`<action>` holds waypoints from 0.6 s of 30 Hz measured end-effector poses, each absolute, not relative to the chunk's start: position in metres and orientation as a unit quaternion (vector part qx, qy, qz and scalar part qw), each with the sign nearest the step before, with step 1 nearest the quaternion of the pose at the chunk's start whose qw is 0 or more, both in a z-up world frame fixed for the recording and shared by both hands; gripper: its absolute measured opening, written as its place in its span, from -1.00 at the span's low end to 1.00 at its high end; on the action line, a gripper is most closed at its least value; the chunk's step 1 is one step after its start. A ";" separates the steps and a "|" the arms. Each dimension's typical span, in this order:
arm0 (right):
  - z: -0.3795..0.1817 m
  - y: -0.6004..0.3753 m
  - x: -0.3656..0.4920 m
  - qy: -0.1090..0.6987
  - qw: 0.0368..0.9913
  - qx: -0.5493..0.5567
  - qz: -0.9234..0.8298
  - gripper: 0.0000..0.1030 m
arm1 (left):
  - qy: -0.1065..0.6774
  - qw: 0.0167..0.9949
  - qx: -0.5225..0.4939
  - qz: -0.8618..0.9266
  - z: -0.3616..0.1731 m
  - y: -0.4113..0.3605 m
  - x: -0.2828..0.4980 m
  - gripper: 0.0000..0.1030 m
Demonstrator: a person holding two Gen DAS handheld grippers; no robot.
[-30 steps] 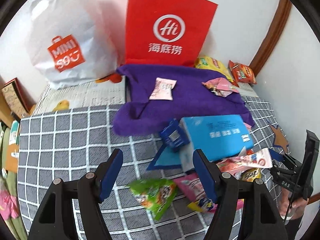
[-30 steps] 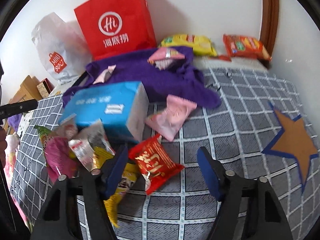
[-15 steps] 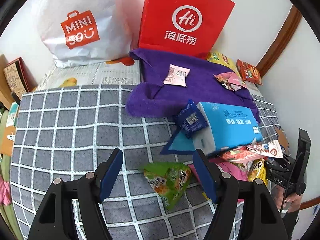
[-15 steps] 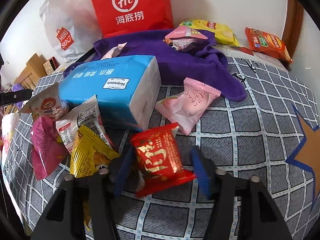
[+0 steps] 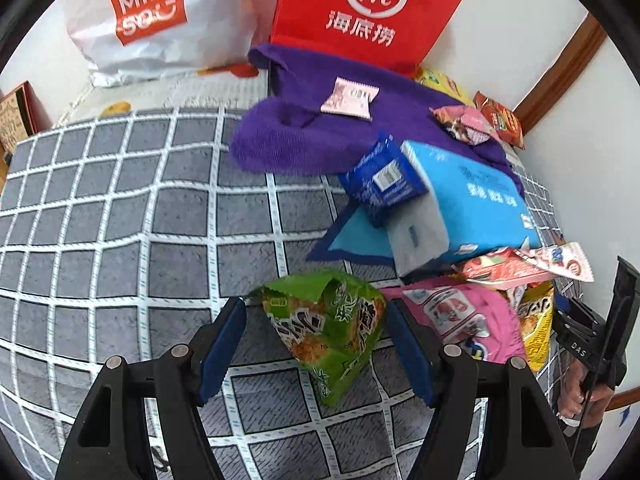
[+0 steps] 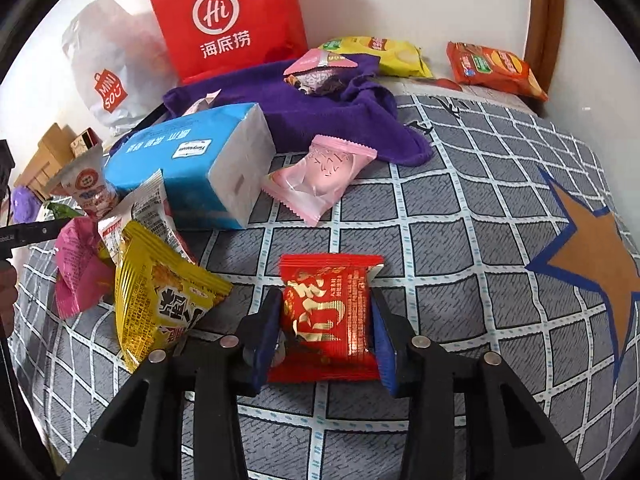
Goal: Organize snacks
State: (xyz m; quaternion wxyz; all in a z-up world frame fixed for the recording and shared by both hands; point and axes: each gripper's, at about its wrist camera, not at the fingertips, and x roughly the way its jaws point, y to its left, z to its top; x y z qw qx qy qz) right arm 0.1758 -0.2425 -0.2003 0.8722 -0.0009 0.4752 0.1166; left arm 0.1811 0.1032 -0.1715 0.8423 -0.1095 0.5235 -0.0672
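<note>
Right gripper (image 6: pixel 326 338): jaws have just been closing, pads now pressed on both sides of one red snack packet (image 6: pixel 326 312) lying on the grey checked cover (image 6: pixel 460 240). Left gripper (image 5: pixel 314 346): jaws apart, one green snack packet (image 5: pixel 328 324) between them, pads clear of it on both sides. Outward from the right gripper: one yellow packet (image 6: pixel 160 300) just left, one pink sweet packet (image 6: pixel 320 178) beyond, one blue tissue pack (image 6: pixel 188 160). On one purple towel (image 6: pixel 320 116): two small packets. At the wall: one red paper bag (image 6: pixel 228 20), one white bag (image 6: pixel 108 68), two crisp packets.
</note>
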 end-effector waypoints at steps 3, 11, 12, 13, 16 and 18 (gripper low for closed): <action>-0.201 -0.237 0.175 0.471 0.875 -0.010 0.113 -0.01 | 0.523 0.842 -0.116 -0.069 -0.177 0.103 0.183 0.31; -0.195 -0.240 0.168 0.469 0.877 -0.009 0.103 -0.20 | 0.508 0.848 -0.129 -0.084 -0.171 0.112 0.176 -0.08; -0.193 -0.241 0.167 0.467 0.878 -0.007 0.101 -0.20 | 0.505 0.850 -0.126 -0.084 -0.169 0.112 0.173 -0.08; -0.191 -0.242 0.166 0.465 0.880 -0.002 0.099 -0.20 | 0.502 0.852 -0.125 -0.084 -0.166 0.113 0.171 -0.09; -0.183 -0.245 0.163 0.460 0.883 0.022 0.096 -0.20 | 0.494 0.856 -0.129 -0.088 -0.158 0.118 0.165 -0.09; -0.177 -0.245 0.161 0.455 0.885 0.030 0.091 -0.20 | 0.487 0.859 -0.130 -0.089 -0.150 0.120 0.159 -0.09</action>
